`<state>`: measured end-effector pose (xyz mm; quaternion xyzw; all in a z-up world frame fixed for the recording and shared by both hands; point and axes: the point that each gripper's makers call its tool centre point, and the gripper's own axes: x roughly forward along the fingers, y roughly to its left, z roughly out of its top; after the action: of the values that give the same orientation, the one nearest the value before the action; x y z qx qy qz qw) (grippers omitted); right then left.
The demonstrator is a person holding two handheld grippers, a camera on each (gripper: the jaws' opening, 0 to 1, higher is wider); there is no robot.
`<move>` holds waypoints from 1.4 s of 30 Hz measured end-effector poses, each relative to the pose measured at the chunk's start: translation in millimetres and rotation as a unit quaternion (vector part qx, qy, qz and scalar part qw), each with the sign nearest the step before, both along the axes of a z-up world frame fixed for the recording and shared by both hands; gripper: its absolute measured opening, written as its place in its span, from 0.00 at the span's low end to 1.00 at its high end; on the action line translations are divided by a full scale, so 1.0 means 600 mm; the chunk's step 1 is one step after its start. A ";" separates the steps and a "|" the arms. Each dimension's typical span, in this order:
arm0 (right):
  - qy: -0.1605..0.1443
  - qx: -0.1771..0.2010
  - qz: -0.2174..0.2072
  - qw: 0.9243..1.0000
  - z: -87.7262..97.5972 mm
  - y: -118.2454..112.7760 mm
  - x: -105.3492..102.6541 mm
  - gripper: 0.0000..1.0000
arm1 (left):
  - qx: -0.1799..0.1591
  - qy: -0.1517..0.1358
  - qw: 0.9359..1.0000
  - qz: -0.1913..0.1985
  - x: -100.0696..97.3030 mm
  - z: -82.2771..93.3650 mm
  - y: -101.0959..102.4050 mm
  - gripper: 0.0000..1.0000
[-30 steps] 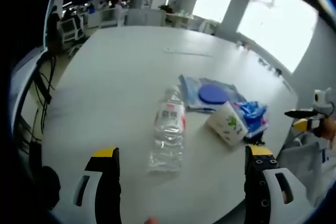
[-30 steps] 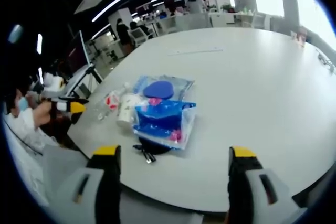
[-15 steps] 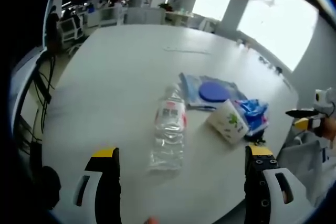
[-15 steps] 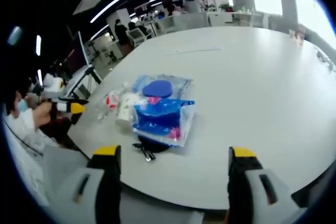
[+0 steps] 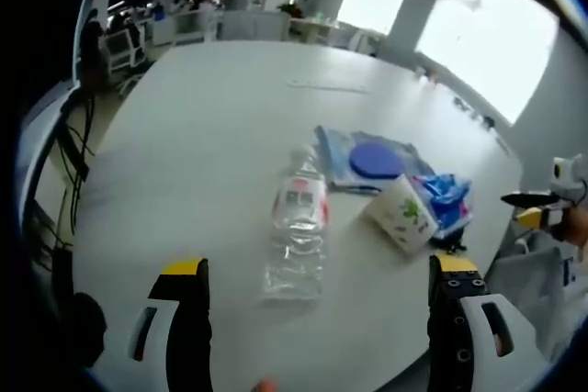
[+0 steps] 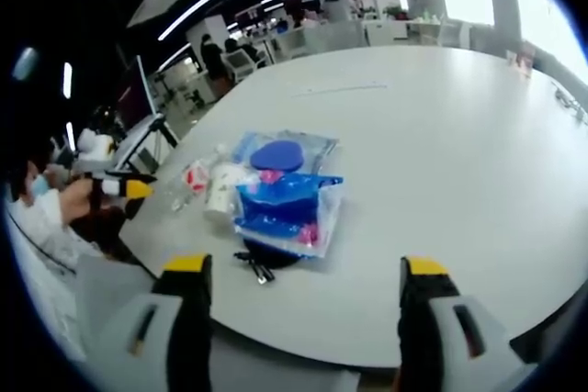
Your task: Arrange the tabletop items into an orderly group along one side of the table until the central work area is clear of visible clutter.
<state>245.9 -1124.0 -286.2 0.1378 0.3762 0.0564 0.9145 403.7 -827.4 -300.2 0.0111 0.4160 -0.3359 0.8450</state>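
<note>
A clear plastic bottle (image 5: pixel 296 227) with a red label lies on its side on the white table (image 5: pixel 202 126), ahead of my open left gripper (image 5: pixel 317 286). Right of it sit a white tissue pack (image 5: pixel 399 213), a clear bag holding a blue disc (image 5: pixel 372 161) and a blue plastic bag (image 5: pixel 446 199). In the right gripper view the same cluster shows: blue bag (image 6: pixel 285 208), blue disc (image 6: pixel 277 155), tissue pack (image 6: pixel 220 192), bottle (image 6: pixel 191 181) and a small black item (image 6: pixel 257 262) at the table's near edge. My right gripper (image 6: pixel 300 282) is open, short of the table. The other gripper (image 6: pixel 115 187) is in a hand at left.
The table (image 6: pixel 459 135) stretches wide and bare beyond the cluster. A thin strip (image 5: pixel 326 89) lies far across it. Chairs and desks (image 5: pixel 129 43) stand beyond the far edge. A person (image 6: pixel 37 208) sits at the left. The other gripper's tip (image 5: pixel 537 213) shows at right.
</note>
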 end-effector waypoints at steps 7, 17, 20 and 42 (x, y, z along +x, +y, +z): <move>0.001 0.002 -0.004 1.000 -0.002 -0.001 -0.001 0.83 | 0.001 0.003 1.000 -0.001 0.001 -0.003 -0.001 0.96; 0.003 0.004 -0.007 1.000 -0.006 -0.002 -0.004 0.83 | 0.002 0.007 1.000 -0.001 0.002 -0.006 0.000 0.96; 0.003 0.004 -0.009 1.000 -0.006 -0.003 -0.004 0.83 | 0.003 0.007 1.000 0.000 0.005 -0.007 0.001 0.96; 0.006 0.007 -0.020 1.000 -0.011 -0.007 -0.010 0.83 | 0.014 0.017 1.000 -0.010 0.026 -0.023 -0.010 0.96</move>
<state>240.0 -1128.1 -292.7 0.1519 0.3787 0.0393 0.9121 419.2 -833.5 -314.0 0.0213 0.4352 -0.3384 0.8340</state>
